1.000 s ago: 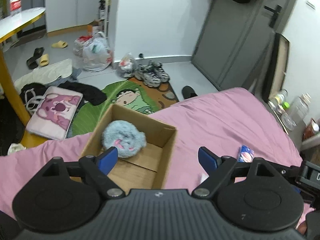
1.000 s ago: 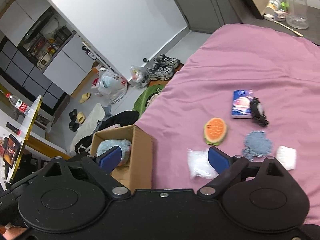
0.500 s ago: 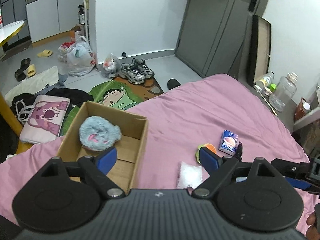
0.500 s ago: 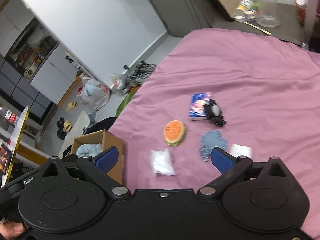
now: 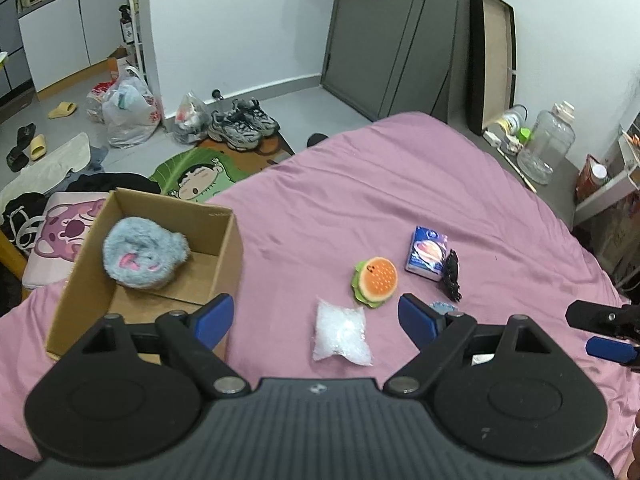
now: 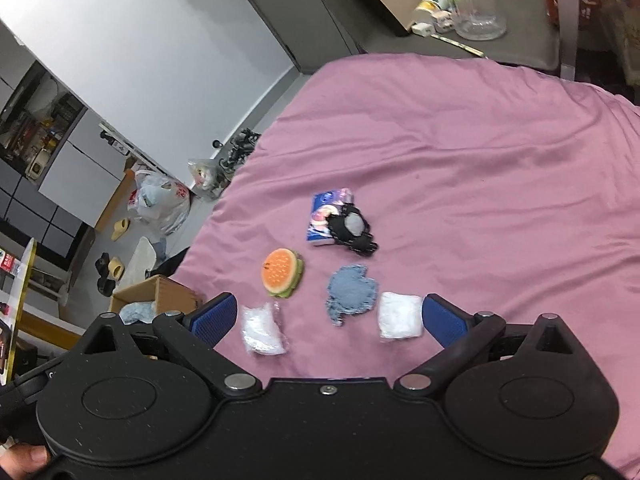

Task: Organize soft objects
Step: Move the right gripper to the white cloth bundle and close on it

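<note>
Both pairs of blue fingers [image 6: 212, 318] gape wide, empty. Steer your right gripper [image 6: 326, 316] down over the flat blue-grey fuzzy patch [image 6: 352, 290] just ahead, pinch centrally, then carry it left into the brown cardboard box [image 5: 224, 248].

We see a bed under a pink sheet [image 5: 380, 184]; beyond its foot a grey floor [image 5: 296, 98] runs to a white wall [image 5: 240, 24] and a dark grey door [image 5: 392, 36]; white cabinets [image 5: 56, 44] stand at far left; a cartoon floor mat [image 5: 196, 176], sneakers [image 5: 242, 124] and plastic bags [image 5: 128, 110] clutter the floor; a framed board [image 5: 494, 56] leans at right.
</note>
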